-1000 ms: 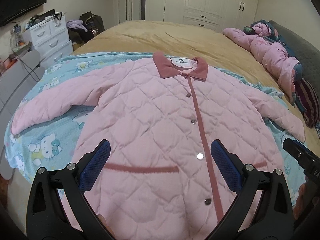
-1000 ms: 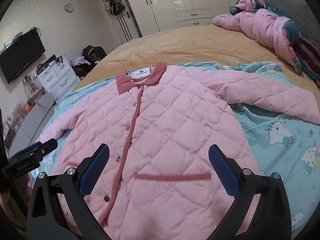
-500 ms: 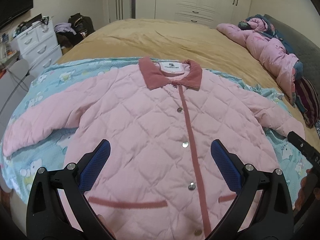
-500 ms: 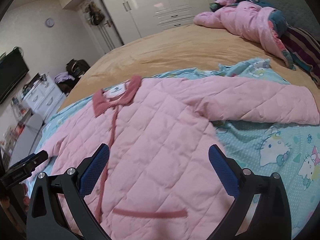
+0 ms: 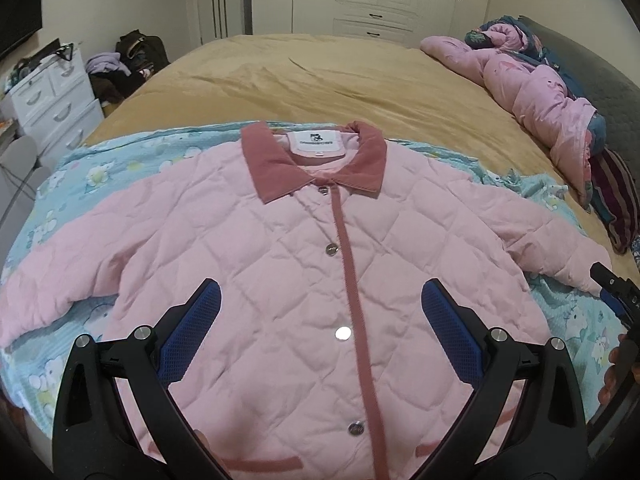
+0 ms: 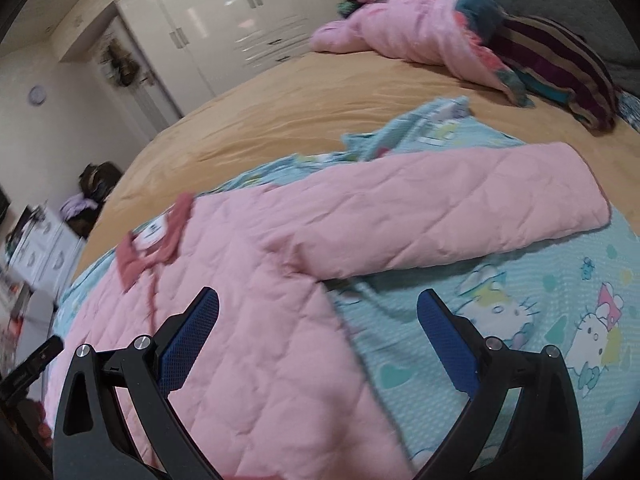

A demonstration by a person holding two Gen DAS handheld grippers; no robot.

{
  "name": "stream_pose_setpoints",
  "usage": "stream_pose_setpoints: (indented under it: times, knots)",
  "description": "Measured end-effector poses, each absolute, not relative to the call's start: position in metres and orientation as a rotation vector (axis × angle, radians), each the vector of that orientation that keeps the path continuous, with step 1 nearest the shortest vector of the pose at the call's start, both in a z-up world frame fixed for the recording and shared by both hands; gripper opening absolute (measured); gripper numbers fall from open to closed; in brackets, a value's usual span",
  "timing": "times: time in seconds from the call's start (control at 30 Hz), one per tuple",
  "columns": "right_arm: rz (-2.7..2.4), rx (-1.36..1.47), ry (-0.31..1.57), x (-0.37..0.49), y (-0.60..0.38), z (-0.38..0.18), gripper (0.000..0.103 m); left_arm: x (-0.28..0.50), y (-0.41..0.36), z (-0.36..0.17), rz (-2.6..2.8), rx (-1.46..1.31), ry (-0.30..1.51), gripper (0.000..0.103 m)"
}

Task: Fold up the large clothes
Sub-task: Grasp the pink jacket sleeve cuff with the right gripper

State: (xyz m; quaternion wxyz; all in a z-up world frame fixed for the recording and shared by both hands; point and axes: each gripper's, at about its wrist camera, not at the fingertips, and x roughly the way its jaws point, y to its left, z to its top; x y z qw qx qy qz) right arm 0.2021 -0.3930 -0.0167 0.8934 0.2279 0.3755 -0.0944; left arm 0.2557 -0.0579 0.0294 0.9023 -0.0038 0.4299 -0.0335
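Lying flat, front up, on the turquoise cartoon-print blanket [image 5: 100, 168] across the bed, the pink quilted snap-front jacket [image 5: 280, 264] looks puffy, soft and light; I'd pinch its right sleeve [image 6: 460, 208] near the cuff. My left hand-held gripper [image 5: 320, 328] and right hand-held gripper [image 6: 318, 332] both gape wide, empty, touching nothing.

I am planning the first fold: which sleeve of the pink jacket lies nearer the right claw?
The sleeve on the right claw's side, stretched flat over the cartoon sheet; the other sleeve lies across the jacket.
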Motion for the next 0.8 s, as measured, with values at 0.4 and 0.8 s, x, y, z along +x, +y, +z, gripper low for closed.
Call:
stream_pose_setpoints:
  times: [0.4, 0.8]
  knots:
    - [-0.435, 0.681, 0.794, 0.21, -0.484, -0.066, 0.099, 0.282, -0.06, -0.003, -0.032, -0.004, 0.901, 0.094]
    - [-0.609, 1.025, 0.737, 0.21, -0.584, -0.118, 0.099, 0.314, -0.041, -0.036, 0.042, 0.007, 0.958, 0.094]
